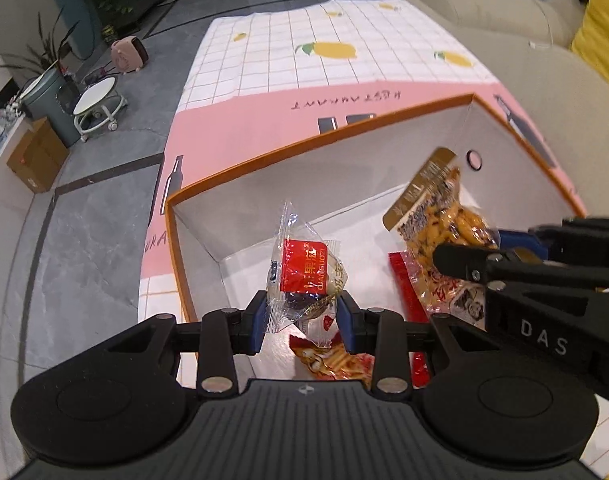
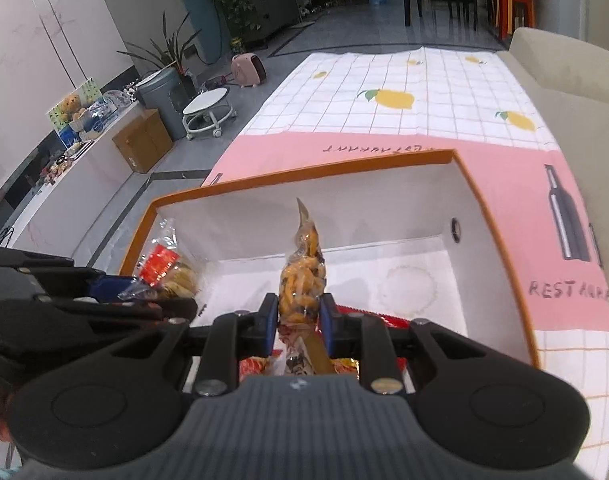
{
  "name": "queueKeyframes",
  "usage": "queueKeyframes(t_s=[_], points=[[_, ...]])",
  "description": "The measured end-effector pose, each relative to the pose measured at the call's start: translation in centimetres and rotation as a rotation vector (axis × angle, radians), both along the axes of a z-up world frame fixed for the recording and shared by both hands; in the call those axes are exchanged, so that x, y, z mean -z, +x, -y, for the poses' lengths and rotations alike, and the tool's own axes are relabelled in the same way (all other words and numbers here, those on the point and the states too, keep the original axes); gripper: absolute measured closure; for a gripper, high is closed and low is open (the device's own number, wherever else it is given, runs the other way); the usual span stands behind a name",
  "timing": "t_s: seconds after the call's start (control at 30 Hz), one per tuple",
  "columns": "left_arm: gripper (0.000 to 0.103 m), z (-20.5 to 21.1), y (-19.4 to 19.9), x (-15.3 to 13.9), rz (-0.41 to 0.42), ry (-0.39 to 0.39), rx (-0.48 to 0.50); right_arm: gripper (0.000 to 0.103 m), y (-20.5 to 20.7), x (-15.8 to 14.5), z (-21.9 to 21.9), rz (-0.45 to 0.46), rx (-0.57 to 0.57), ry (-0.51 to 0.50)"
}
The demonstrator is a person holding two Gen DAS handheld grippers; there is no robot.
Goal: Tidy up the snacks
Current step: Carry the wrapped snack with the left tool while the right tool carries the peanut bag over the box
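Both hand-held tools hang over the open cardboard box with the orange rim and white inside (image 1: 240, 184), which stands on the pink-and-white tablecloth printed with lemons (image 1: 344, 64).

The left gripper (image 1: 302, 316) is clamped on a clear crinkly packet with a red label (image 1: 304, 272), held just above the box floor near the left wall. The right gripper (image 2: 298, 320) is clamped on a clear bag of yellow-brown snack pieces with a gold sealed end (image 2: 302, 276), held upright over the middle of the box.

The job looks partly done. Some red-and-yellow printed snack packets (image 1: 336, 360) already lie on the floor of the box at its near side, while the far part of the floor is bare. The two packets in the tools are over the box but not yet let go; dropping them in looks like the step in hand. Whether more snacks wait outside the box I cannot tell, since neither camera shows any on the cloth.

The left camera shows the snack bag's broad side and its gold end pointing up, and the packets lying under it. The right camera sees that bag edge-on, but it alone shows the bare far floor with a faint ring mark and a long run of the box's right wall with its small round hole (image 2: 455, 229).
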State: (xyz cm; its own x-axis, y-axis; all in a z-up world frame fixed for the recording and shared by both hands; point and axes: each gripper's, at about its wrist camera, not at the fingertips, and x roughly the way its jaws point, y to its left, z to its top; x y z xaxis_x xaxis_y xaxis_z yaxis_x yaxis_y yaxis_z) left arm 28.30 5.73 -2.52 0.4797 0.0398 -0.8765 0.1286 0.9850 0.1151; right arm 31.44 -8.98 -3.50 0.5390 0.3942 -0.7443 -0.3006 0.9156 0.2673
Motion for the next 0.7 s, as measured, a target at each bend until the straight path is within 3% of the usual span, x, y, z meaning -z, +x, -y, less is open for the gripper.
queueKeyframes(t_s=[0.33, 0.7], points=[[0.063, 0.4, 2.1, 2.9, -0.068, 0.102, 0.066, 0.085, 2.6, 2.6, -1.4, -0.091, -0.015, -0.013], [0.059, 0.8, 2.9, 5.1, -0.123, 0.142, 0.098, 0.085, 3.6, 5.2, -2.2, -0.171, -0.035, -0.057]])
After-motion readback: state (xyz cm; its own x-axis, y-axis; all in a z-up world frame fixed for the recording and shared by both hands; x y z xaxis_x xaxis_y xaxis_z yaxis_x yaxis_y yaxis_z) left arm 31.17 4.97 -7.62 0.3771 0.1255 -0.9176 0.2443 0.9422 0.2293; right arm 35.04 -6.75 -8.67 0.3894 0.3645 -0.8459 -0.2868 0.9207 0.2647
